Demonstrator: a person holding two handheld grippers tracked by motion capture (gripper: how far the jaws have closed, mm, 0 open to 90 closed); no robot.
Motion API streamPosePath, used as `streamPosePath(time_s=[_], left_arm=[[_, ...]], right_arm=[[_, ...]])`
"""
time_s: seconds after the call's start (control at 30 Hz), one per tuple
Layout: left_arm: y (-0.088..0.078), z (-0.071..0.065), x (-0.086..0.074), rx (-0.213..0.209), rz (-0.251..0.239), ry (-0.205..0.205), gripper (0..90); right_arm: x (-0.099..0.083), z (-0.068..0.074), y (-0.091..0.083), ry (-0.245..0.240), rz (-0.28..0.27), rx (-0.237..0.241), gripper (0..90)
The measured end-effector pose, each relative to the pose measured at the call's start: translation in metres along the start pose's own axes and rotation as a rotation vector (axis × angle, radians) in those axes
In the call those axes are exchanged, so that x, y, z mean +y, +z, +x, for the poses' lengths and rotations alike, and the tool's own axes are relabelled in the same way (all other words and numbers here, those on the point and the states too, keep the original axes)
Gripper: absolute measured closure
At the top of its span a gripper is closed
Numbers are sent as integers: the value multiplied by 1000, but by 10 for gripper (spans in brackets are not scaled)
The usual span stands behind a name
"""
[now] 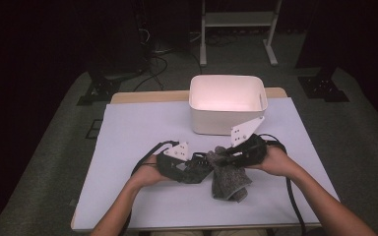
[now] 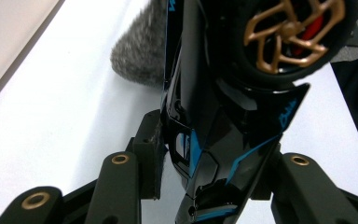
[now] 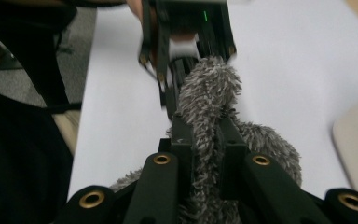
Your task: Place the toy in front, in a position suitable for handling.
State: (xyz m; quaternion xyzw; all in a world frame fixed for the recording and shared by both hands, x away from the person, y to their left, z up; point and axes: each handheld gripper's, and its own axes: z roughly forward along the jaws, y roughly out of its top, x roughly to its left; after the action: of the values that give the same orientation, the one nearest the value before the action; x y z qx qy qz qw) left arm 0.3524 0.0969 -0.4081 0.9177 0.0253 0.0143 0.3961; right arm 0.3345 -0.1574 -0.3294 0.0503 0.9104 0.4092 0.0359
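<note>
Your left gripper [image 1: 197, 164] sits at the near centre of the bench [image 1: 128, 147], pointing right. Its jaws are narrowed onto a glossy black toy car [image 2: 214, 140] with blue markings; in the left gripper view the car's body stands between the two jaws, and one gold-spoked wheel [image 2: 291, 35] shows at the upper right. The left pad presses the car's side; the contact on the right side is partly hidden by the body.

Your right gripper [image 1: 226, 156] comes in from the right, pointing left toward the left gripper. Its jaws are nearly closed, pinching a grey fuzzy cloth [image 1: 230, 179]. In the right gripper view the cloth [image 3: 209, 116] runs up between the two jaws and reaches the tip of the left gripper beyond them.

In the high view the bulk of the cloth hangs and lies on the bench just below the meeting point of the two grippers. In the left gripper view an edge of the cloth [image 2: 137, 51] shows just beside the car, at the upper left; whether it touches the car there you cannot tell.

A white bin [image 1: 226, 103] stands at the far centre of the bench, well apart from the car and cloth.
</note>
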Motion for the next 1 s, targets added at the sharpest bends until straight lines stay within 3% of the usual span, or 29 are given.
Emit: streamPosePath(time_s=[0.2,0.37,0.5,0.63,0.83,1.0], left_arm=[[2,-1,6,14,28,26,574],[2,0,2,8,0,13,574],[7,1,-3,-1,-54,-15,571],[10,0,-1,14,-62,2,576],[7,0,5,10,-3,34,577],[2,-1,3,5,19,28,577]], right_arm=[[25,5,2,-66,5,-1,800],[13,2,6,-38,27,9,801],[6,2,4,-35,46,1,800],[3,1,-2,-29,57,-16,799],[13,3,-2,-55,29,-16,799],[12,2,2,-49,39,0,799]])
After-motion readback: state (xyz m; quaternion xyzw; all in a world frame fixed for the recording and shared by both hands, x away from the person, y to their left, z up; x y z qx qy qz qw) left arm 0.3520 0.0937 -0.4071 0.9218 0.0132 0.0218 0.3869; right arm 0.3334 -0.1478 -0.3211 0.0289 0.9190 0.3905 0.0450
